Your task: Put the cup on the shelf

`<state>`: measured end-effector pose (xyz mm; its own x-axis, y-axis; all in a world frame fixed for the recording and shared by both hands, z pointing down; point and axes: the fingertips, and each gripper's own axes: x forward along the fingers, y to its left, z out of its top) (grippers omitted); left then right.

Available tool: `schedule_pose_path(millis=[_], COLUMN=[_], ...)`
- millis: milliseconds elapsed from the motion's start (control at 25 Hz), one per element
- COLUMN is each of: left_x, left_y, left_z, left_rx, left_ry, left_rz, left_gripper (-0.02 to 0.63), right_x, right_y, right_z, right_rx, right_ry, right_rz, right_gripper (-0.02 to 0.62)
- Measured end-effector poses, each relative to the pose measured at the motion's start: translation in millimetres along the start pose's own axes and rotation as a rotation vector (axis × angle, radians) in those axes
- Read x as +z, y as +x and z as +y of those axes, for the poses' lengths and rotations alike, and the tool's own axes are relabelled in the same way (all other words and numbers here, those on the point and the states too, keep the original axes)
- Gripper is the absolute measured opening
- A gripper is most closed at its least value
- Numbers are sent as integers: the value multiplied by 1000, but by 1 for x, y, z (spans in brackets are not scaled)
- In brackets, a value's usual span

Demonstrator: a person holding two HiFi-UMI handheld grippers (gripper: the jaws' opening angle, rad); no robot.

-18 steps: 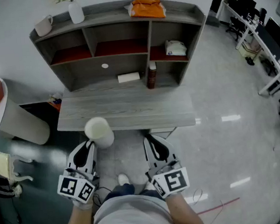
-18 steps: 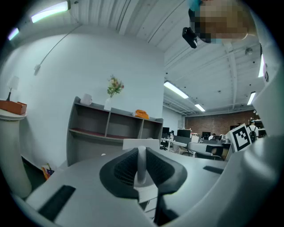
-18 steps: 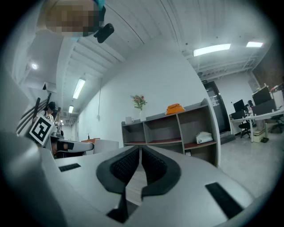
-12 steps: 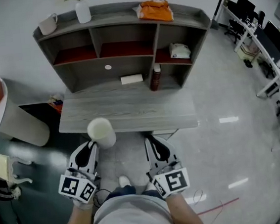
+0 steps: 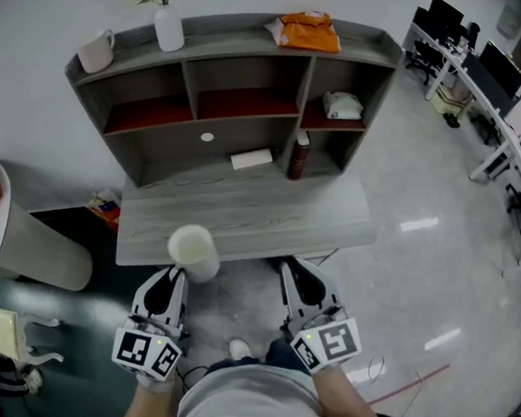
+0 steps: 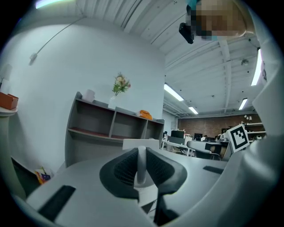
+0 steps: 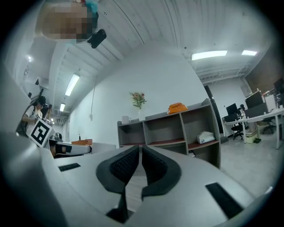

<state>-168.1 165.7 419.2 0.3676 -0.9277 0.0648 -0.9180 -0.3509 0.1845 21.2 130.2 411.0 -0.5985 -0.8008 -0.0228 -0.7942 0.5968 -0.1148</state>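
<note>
A white cup [image 5: 193, 252] hangs at the near edge of the grey desk [image 5: 243, 216], its mouth facing up. My left gripper [image 5: 176, 277] is shut on the cup's rim; in the left gripper view the thin white wall [image 6: 141, 165] is pinched between the black pads. Beside it, my right gripper [image 5: 299, 273] is shut with nothing in it, and its pads [image 7: 153, 167] nearly touch. The grey shelf unit [image 5: 227, 63] stands on the desk's far side, with open cubbies. It also shows ahead as the shelf unit [image 6: 113, 128] in the left gripper view and the shelf unit [image 7: 173, 128] in the right one.
On the shelf's top are a white mug [image 5: 96, 52], a vase with a plant [image 5: 168, 27] and an orange bag [image 5: 309, 31]. A brown bottle [image 5: 299, 157] and a white box [image 5: 252, 158] stand on the desk. A round white table [image 5: 19, 242] is at the left.
Both grippers and the cup have edged a little forward toward the desk, and the head view has shifted so the shelf sits lower in the picture. The grip on the cup is unchanged.
</note>
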Motion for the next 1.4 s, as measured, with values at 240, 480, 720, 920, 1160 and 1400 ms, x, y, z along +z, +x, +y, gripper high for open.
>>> schedule_pose_path(millis=[240,480,720,920,1160,1400], left_x=[1,4,12,25,41,54], left_y=[19,55,112,164,216,257], left_z=[12,26,35,37,34,35], left_rx=[-6,45,108,163,243,308], left_ry=[6,9,10,21,33,55], left_rz=[-3,-3,-6,-23,-52,-75], left_gripper=[55,55,55,55,55,55], right_x=[-5,-2,3,11,22,31], right_y=[26,68,118,153,176,186], right_z=[-9,-39,-81,-118,-160,-192], right_rx=[4,44,114,179,251,295], right_ry=[1,13,27,36,38,44], right_rz=[3,-6,1,1,-4,-10], right_gripper=[34,34,34,34,34,34])
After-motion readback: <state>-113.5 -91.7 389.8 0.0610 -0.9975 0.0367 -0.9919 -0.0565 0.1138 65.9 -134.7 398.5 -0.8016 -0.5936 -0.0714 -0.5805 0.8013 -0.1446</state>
